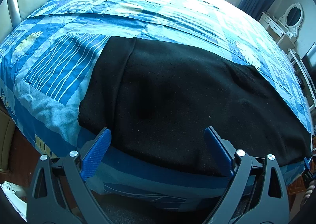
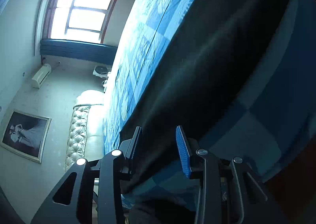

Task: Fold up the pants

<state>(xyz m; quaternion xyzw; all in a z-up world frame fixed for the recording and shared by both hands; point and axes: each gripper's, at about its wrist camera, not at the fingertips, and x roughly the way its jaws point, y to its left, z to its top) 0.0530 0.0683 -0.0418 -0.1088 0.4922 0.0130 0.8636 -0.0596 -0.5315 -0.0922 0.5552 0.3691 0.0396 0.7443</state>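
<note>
Blue-padded fingers (image 1: pixel 96 154) of the left gripper (image 1: pixel 158 152) fill the bottom of the left wrist view, spread wide and empty, poised over the near hem of the black pants (image 1: pixel 177 95), which lie flat across the centre of the frame on the blue patterned bedspread (image 1: pixel 59 65). In the right wrist view, rolled sideways, the right gripper (image 2: pixel 159 148) sits at lower centre with its fingers partly open astride the pants' edge at the bed's side, cloth between them but not yet pinched. Farther off, a cream tufted headboard (image 2: pixel 77 135) shows at lower left and a bright window (image 2: pixel 83 8) at upper left. This looks like the grasping step before a fold: next, both grippers likely need to close on the near edge and carry it across together.
</note>
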